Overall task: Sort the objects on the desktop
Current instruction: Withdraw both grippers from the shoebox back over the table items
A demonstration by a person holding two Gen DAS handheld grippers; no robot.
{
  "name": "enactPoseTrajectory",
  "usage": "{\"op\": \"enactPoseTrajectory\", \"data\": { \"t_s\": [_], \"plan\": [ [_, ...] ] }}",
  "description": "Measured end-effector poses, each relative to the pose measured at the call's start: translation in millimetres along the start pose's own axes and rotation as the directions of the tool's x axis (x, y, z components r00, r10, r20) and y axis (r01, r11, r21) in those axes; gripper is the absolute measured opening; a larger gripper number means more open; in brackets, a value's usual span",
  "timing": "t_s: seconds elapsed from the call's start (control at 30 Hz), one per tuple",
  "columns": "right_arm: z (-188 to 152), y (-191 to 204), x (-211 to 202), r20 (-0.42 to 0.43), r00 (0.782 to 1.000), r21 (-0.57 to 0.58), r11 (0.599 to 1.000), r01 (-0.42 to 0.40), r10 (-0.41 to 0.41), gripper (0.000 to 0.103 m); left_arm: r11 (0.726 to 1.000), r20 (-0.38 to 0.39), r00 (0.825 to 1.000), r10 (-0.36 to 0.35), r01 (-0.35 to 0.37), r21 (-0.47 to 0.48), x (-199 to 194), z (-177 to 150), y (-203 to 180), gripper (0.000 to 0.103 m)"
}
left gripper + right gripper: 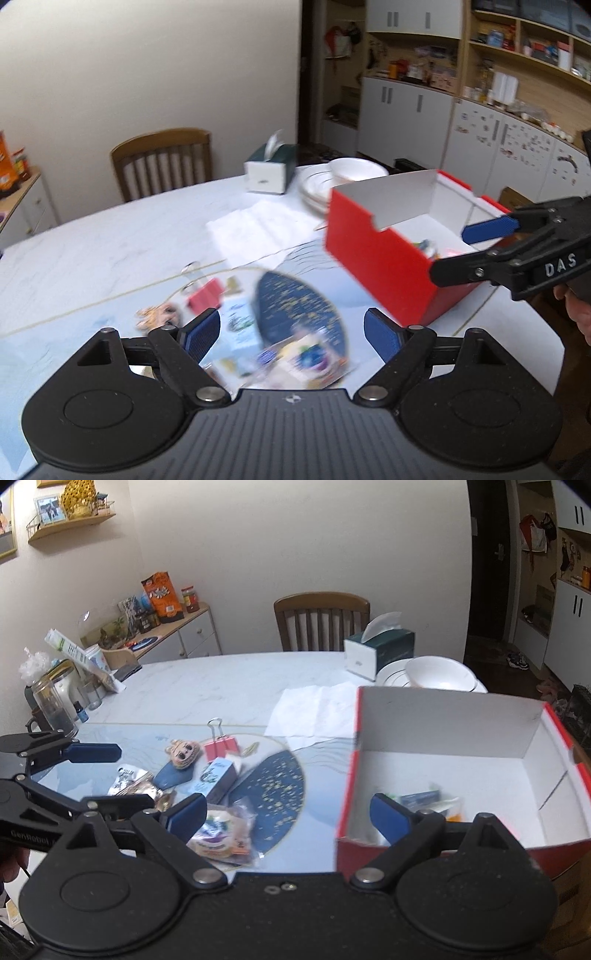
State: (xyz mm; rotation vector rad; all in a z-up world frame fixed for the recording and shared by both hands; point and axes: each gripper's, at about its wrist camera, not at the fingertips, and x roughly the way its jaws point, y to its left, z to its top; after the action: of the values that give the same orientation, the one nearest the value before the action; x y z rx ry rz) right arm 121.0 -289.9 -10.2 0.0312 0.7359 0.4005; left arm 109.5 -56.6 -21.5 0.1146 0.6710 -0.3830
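The left tongs (291, 334) hung with their jaws spread wide and nothing between the blue pads, above a heap of small things on the pale marble tabletop (221, 686). The right tongs (290, 814) were likewise released and empty, with their left finger over the heap and their right finger over the near wall of the red box (347, 794). In the left wrist view the right tongs reached in from the right edge across the open top of the box.

The box stood open at the right side of the tabletop, white inside, and a few small items (421, 799) lay at the bottom near its front wall; they were too blurred to name. Beside the box on its left lay the unsorted heap: a pink binder clip (221, 747), a small doll-face charm (184, 755) just left of the clip, a little blue carton (218, 779), a clear packet with colourful contents (225, 832) and a foil wrapper (129, 781). They rested on and around a dark blue fan-shaped sheet speckled with gold (275, 794).

Farther back lay a sheet of white paper (314, 712), a green tissue box (380, 651) and a white bowl (439, 674) on stacked plates. A wooden chair (321, 620) stood behind the tabletop.
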Motion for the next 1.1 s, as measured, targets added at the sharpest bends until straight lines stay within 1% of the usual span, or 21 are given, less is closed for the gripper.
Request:
{"op": "enactPoseTrajectory", "data": {
  "t_s": [0.17,0.23,0.27,0.3,0.37,0.53,0.67,0.9,1.1],
  "plan": [
    [-4,22,14,-0.021,1.000,0.002,1.000,-0.005,0.005,0.095,0.999,-0.034,0.999,0.023,-0.024,-0.039,2,-12,26,0.086],
    [-5,30,21,-0.031,1.000,-0.003,1.000,-0.004,0.004,0.095,0.998,-0.046,0.998,0.030,-0.032,-0.049,3,-17,36,0.093],
    [-6,34,24,-0.034,0.999,-0.009,1.000,-0.002,0.002,0.095,0.998,-0.047,0.998,0.034,-0.037,-0.052,3,-19,41,0.100],
    [-7,38,28,-0.039,0.999,-0.012,1.000,0.002,-0.003,0.095,0.998,-0.045,0.998,0.040,-0.042,-0.055,4,-22,44,0.103],
    [-9,43,37,-0.053,0.999,-0.013,1.000,0.005,-0.006,0.095,0.997,-0.048,0.998,0.049,-0.051,-0.060,5,-27,53,0.103],
    [-17,55,58,-0.080,0.996,-0.023,0.999,0.023,-0.025,0.096,0.995,-0.086,0.995,0.058,-0.064,-0.078,16,-36,72,0.103],
    [-20,62,71,-0.100,0.994,-0.026,0.999,0.032,-0.034,0.097,0.995,-0.107,0.993,0.057,-0.065,-0.075,25,-41,82,0.103],
    [-21,69,90,-0.138,0.990,-0.024,0.999,0.028,-0.032,0.097,0.998,-0.142,0.989,0.036,-0.043,-0.050,42,-47,89,0.103],
    [-22,69,106,-0.179,0.983,0.005,1.000,0.030,-0.029,0.097,0.999,-0.166,0.986,0.033,-0.038,-0.032,53,-51,88,0.103]
  ]
}}
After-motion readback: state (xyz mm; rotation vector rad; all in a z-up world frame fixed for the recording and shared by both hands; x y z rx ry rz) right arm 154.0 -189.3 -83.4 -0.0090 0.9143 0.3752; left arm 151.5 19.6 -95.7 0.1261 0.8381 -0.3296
